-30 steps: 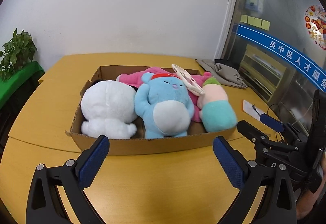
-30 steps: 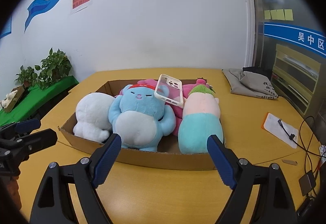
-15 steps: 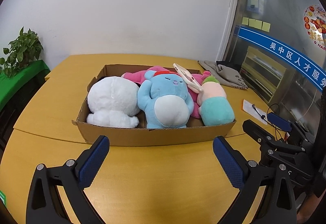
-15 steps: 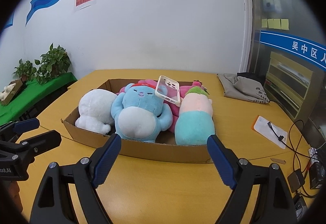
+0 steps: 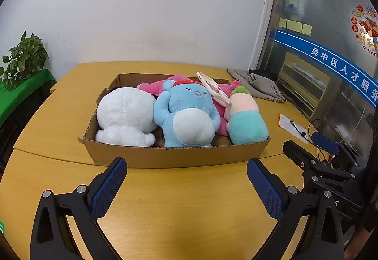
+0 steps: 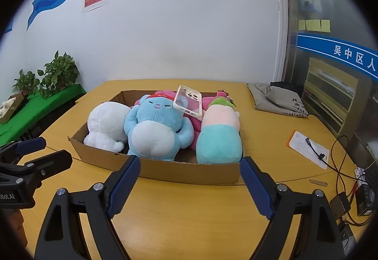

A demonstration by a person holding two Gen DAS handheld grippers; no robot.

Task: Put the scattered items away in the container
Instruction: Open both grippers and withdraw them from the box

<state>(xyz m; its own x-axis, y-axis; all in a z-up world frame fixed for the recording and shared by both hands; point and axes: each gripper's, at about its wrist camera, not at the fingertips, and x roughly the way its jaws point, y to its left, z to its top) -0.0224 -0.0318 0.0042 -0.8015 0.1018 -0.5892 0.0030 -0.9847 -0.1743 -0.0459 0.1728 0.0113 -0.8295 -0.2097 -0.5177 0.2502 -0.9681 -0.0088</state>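
Observation:
A shallow cardboard box [image 5: 174, 157] [image 6: 189, 171] sits on the yellow table. In it lie a white plush [image 5: 126, 113] [image 6: 106, 127], a blue plush [image 5: 189, 116] [image 6: 157, 130], a pink plush [image 5: 153, 87] behind, and a teal-and-pink plush [image 5: 246, 119] [image 6: 219, 139]. A clear phone case [image 5: 212, 91] [image 6: 189, 101] rests on top of the plushes. My left gripper [image 5: 185, 185] is open and empty, in front of the box. My right gripper [image 6: 190, 185] is open and empty, in front of the box's near wall.
A grey cloth bag [image 5: 259, 87] [image 6: 278, 99] lies at the table's back right. A white card with a cable [image 6: 309, 147] and black wires [image 6: 342, 165] lie at the right edge. Potted plants [image 6: 56, 75] stand on a green shelf at left.
Both grippers have drawn back from the box and risen a little, so the box looks smaller and farther. Both stay open and empty. The box's contents have not moved.

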